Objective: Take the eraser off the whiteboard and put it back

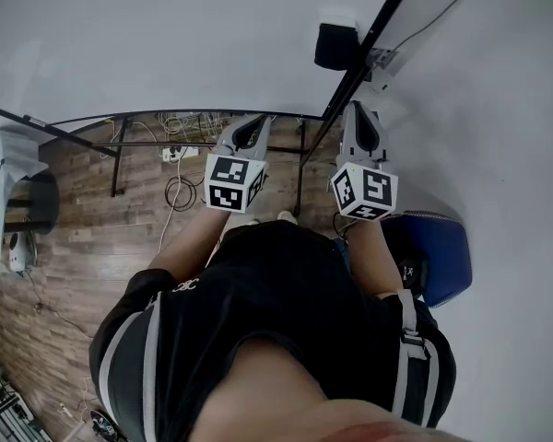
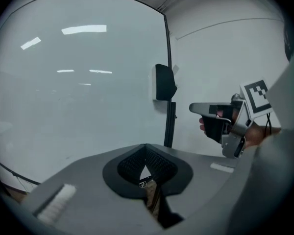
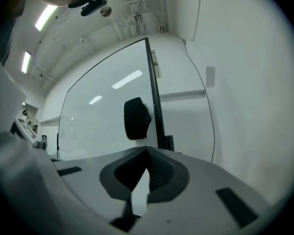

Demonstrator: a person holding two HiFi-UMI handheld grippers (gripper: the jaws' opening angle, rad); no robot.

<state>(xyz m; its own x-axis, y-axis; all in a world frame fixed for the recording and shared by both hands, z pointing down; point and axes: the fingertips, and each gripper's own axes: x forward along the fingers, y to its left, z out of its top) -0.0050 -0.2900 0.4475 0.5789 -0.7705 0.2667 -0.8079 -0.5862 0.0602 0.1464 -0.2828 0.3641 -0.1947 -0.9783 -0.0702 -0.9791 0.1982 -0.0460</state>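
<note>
The black eraser [image 1: 336, 46] sticks to the whiteboard [image 1: 166, 44] at its right edge, beside the black frame post [image 1: 373, 40]. Both grippers are held up in front of the board, below the eraser and apart from it. My left gripper [image 1: 249, 125] is shut with nothing in it; its pads meet at the tip [image 2: 146, 148]. In the left gripper view the eraser [image 2: 164, 82] sits ahead to the right, and the right gripper [image 2: 192, 107] shows beyond it. My right gripper [image 1: 359, 113] is shut and empty [image 3: 147, 153], with the eraser [image 3: 136, 118] just above its jaw tips.
The board's black stand legs and a tangle of cables with a power strip [image 1: 175, 152] lie on the wooden floor. A blue seat [image 1: 442, 256] stands at the right by my right arm. A white wall [image 1: 498, 109] runs right of the board.
</note>
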